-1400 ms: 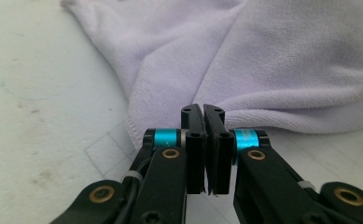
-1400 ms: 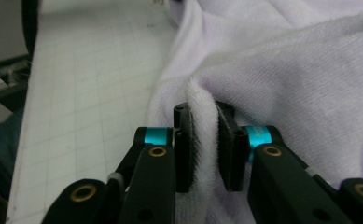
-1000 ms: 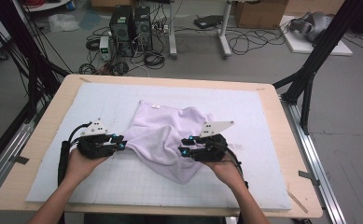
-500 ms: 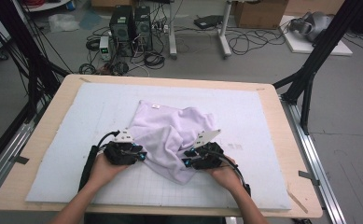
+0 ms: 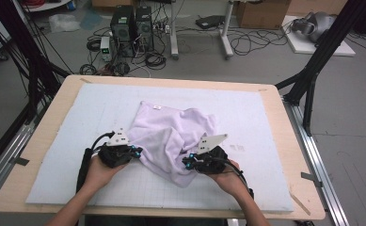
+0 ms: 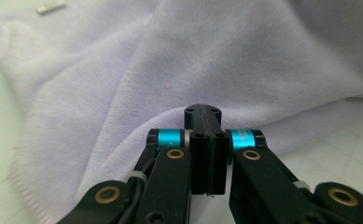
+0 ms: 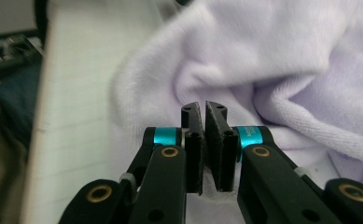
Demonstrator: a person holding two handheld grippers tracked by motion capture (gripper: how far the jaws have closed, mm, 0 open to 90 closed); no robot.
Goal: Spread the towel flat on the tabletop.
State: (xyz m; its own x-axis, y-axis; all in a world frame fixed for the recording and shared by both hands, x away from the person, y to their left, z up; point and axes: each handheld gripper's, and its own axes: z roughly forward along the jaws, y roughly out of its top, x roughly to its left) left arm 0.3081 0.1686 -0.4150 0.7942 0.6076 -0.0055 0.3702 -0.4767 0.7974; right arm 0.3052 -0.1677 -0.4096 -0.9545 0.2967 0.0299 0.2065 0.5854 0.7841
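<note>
High view is showing a crumpled pale lilac terry cloth (image 5: pixel 171 136) lying mid-table on the white grid mat (image 5: pixel 265 113). Left gripper (image 5: pixel 134 151) is sitting at the cloth's left edge, its jaws having just been closing, now pressed together with no cloth visibly between them. Right gripper (image 5: pixel 187 162) is resting on the cloth's lower right fold, jaws having just been closing, nearly touching, with no cloth visibly caught.

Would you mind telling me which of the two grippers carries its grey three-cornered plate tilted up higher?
The right gripper: its grey plate juts up above the lilac towel, while the left gripper carries a smaller-looking, flatter plate.
</note>
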